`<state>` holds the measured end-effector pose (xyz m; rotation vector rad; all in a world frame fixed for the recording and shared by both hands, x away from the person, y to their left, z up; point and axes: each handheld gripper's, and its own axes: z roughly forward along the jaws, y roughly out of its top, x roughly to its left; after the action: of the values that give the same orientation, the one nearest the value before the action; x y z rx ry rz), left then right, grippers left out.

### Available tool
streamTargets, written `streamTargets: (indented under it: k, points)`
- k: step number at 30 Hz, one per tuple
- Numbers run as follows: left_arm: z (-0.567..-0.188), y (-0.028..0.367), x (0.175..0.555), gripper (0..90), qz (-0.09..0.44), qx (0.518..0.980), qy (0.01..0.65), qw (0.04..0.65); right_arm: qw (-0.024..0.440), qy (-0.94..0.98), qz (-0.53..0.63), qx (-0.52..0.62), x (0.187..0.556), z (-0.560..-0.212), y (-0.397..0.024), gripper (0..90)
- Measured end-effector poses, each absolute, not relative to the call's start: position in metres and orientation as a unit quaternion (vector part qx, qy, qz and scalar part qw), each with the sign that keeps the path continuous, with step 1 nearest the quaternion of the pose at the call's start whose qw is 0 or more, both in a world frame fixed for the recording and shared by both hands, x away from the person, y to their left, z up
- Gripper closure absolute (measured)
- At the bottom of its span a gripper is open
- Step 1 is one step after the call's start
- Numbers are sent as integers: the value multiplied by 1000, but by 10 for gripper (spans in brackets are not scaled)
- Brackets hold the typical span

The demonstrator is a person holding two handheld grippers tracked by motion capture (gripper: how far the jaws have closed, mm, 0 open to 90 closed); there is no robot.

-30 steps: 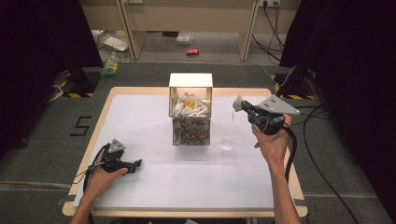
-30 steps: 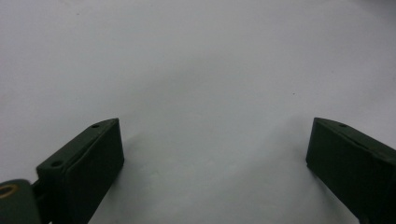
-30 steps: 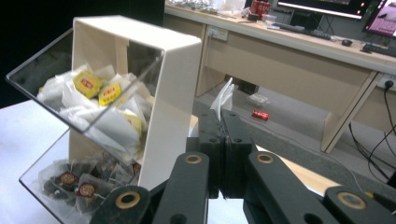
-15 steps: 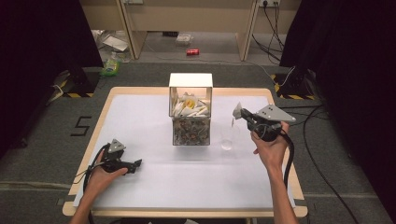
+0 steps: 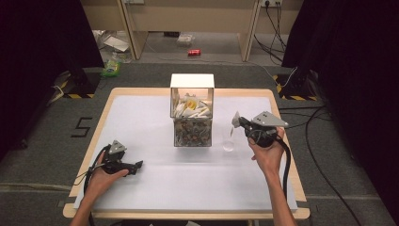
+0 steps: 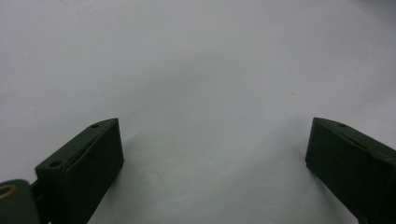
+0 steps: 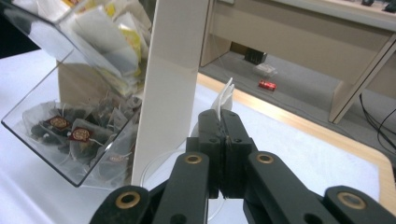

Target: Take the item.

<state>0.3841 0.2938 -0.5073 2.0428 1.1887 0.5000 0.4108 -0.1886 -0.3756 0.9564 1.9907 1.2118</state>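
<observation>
In the high view, the table [image 5: 141, 113] runs across the middle of the frame with a clear box [image 5: 192, 115] of tea bags at centre. Just right of the box stands a small clear glass [image 5: 228, 141]. The right gripper [image 5: 236, 121] sits right of centre, above that glass, with a white tea bag [image 5: 235, 118] pinched at its tip. At lower left the left gripper [image 5: 137, 165] rests low on the table, well apart from the box.

In the left gripper view, its two black jaws stand wide apart at the bottom corners, with bare white table [image 6: 201, 84] between them — released, holding nothing.

In the right gripper view, the jaws meet at centre, clenched on the tea bag [image 7: 224, 100], whose white paper sticks up just beyond the tips. The box [image 7: 79, 107] fills the upper left, and the rim of the glass [image 7: 161, 163] curves below the jaws, partly hidden by them.

The likely aim is to drop the bag into the glass. The risk — the glass is light and narrow, and the jaws hide much of its mouth, so a lowering gripper could knock it over or nudge it against the box. Let go off-centre, the bag could catch on the rim and fall to the table.
</observation>
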Motion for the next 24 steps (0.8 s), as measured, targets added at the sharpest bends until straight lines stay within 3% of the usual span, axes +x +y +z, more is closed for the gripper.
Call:
streamTargets:
  k: [24]
  points:
    - [-507,294,384,33,194,791,460,355,273,780,424,370,420,-412,-180,894]
